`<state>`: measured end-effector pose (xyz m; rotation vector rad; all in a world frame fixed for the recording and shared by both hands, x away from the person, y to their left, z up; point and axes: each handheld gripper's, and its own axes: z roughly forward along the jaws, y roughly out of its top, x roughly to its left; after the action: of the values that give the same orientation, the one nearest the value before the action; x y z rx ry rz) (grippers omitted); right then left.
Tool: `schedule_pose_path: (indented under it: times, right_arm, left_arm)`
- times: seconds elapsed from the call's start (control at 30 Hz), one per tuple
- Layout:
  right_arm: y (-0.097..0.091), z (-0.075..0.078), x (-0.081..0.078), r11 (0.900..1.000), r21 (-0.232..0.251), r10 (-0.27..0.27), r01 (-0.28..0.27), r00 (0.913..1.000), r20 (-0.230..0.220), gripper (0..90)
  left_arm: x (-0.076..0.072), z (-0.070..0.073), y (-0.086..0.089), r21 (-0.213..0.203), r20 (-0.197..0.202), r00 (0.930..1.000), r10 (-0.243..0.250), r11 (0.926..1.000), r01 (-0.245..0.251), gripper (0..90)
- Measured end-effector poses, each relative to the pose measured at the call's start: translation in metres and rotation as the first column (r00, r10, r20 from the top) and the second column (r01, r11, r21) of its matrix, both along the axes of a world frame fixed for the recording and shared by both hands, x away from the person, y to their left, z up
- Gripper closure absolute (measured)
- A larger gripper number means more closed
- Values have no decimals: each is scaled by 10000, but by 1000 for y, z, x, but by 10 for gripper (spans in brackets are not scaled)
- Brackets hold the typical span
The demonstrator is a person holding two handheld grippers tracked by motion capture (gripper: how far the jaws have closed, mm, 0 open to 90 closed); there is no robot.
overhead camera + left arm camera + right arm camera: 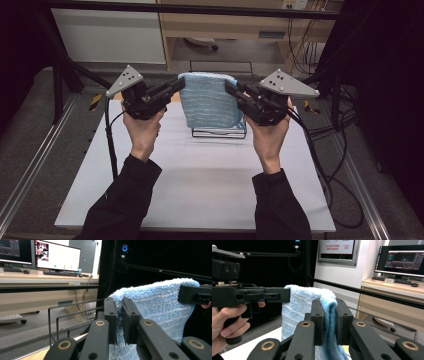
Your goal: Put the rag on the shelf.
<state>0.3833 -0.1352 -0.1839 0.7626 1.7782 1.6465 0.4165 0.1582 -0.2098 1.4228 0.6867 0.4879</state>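
One blue towel (pixel 210 100) (folded double) is held up above one black wire rack (pixel 220 132) on the table (pixel 200 185). Two tools are seen: the left tool (pixel 176 86) is clamped on the towel's left top corner, the right tool (pixel 231 88) on its right top corner.

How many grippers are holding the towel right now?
2: the left gripper is shut on the towel at its upper left corner, and the right gripper is shut on its upper right corner, above the rack.
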Motion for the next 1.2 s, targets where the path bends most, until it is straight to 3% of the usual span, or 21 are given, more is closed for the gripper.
schedule_pose_path:
  times: [0.83, 1.2]
  right_arm:
    - [-14, 36, 25, 9982, 487, -384, 353, 9972, 638, 801]
    - [-17, 50, 37, 9975, 452, -575, 538, 9948, 846, 802]
  left_arm:
    - [22, 42, -18, -341, 561, 9982, 196, 9993, -177, 833]
    - [33, 57, -24, -442, 689, 9971, 331, 9986, -301, 833]
